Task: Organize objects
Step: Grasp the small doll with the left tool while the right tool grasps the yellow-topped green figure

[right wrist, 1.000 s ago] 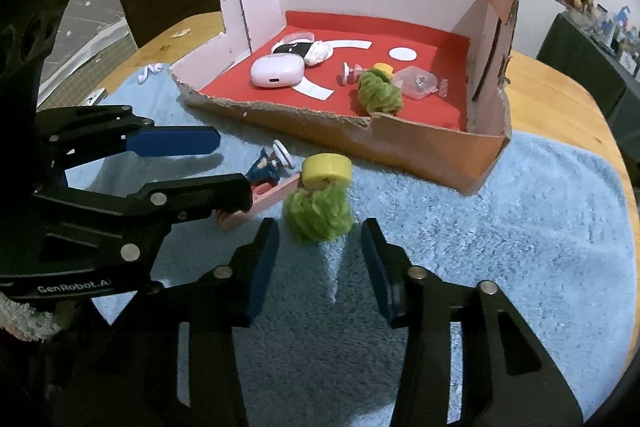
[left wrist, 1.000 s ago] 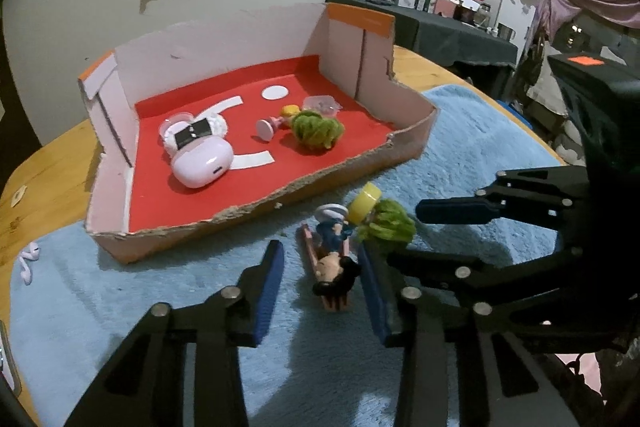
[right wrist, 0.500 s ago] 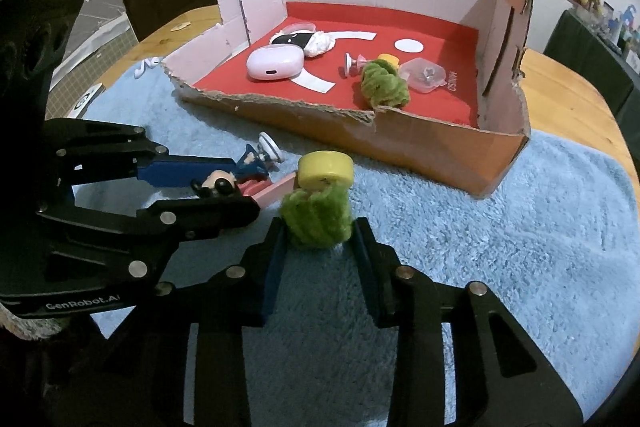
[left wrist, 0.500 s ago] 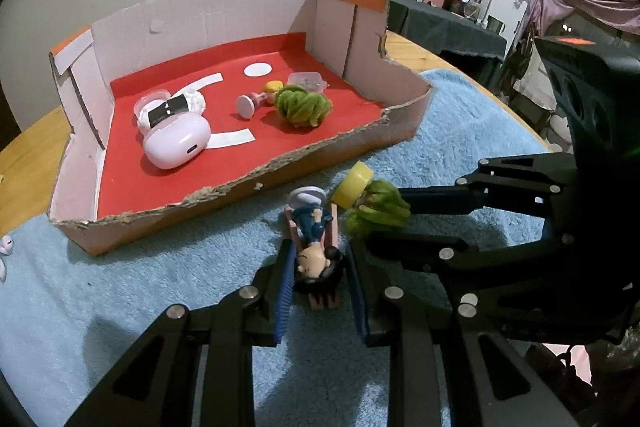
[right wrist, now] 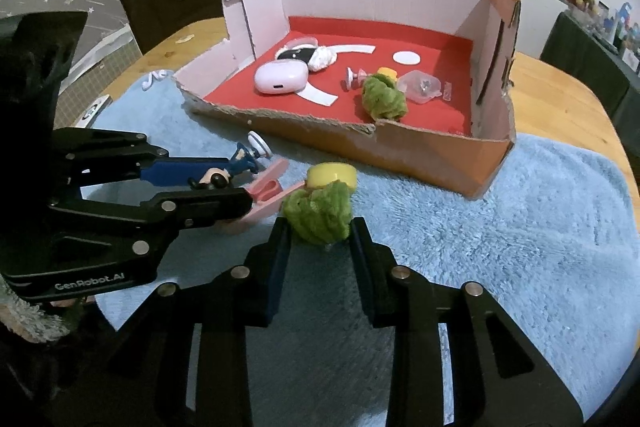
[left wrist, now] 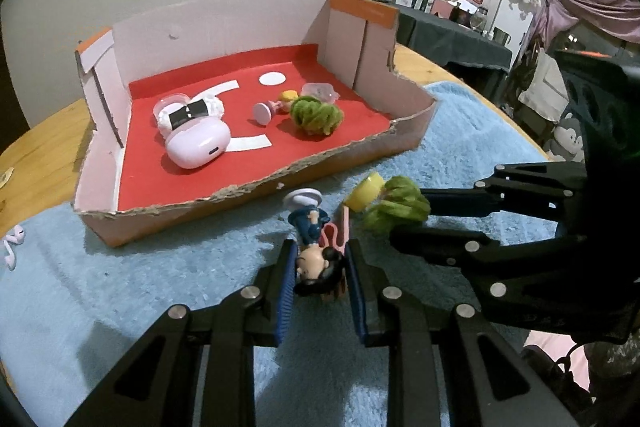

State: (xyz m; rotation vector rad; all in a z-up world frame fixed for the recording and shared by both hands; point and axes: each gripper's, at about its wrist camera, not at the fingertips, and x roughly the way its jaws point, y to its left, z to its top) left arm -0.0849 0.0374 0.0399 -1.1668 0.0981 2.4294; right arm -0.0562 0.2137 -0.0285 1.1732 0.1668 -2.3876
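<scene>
Blue-padded, the left gripper (left wrist: 320, 267) at lower centre of the left view clamps the figurine (left wrist: 318, 259) by its head on the blue towel (left wrist: 140, 291), while in the right view the right gripper (right wrist: 318, 231) at centre squeezes the green fuzzy toy (right wrist: 318, 213).

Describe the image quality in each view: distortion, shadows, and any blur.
Left wrist view: heavy fisheye bending with dark corners; the figurine between the left gripper fingers is sharp, background shelves soft. Right wrist view: same barrel distortion; the green fuzzy toy is clear, and the cardboard box casts a soft shadow on the blue towel.
</scene>
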